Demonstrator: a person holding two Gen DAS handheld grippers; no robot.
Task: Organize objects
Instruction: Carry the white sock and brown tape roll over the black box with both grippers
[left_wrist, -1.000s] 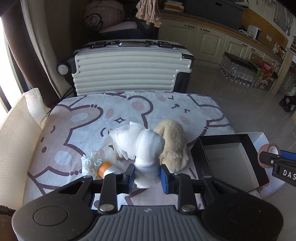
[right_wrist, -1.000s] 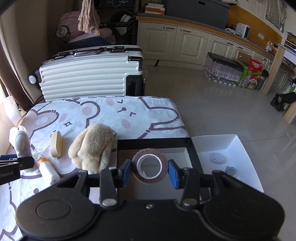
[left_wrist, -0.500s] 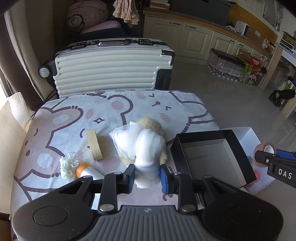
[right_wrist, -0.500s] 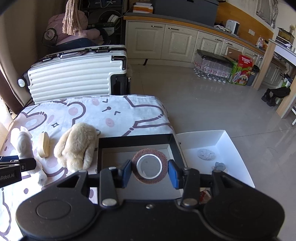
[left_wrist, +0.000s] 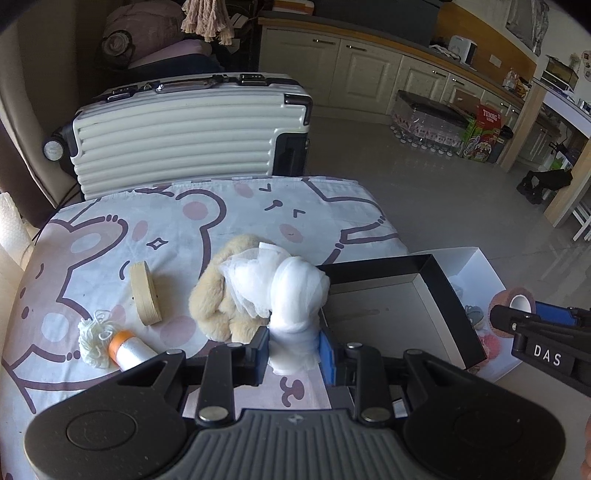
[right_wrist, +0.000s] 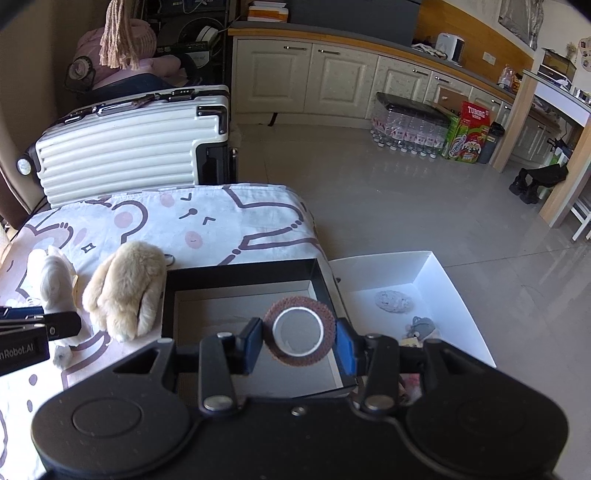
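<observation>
Gauze (left_wrist: 295, 291) is clamped in the left gripper (left_wrist: 293, 349), held above the bed (left_wrist: 177, 218) just beside the plush (left_wrist: 218, 306). Tape (right_wrist: 299, 330) is clamped in the right gripper (right_wrist: 299, 341), held over the black box (right_wrist: 236, 275).

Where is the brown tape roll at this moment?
The brown tape roll is clamped in the right gripper, above the black box in the right wrist view; in the left wrist view it shows at the far right.
</observation>
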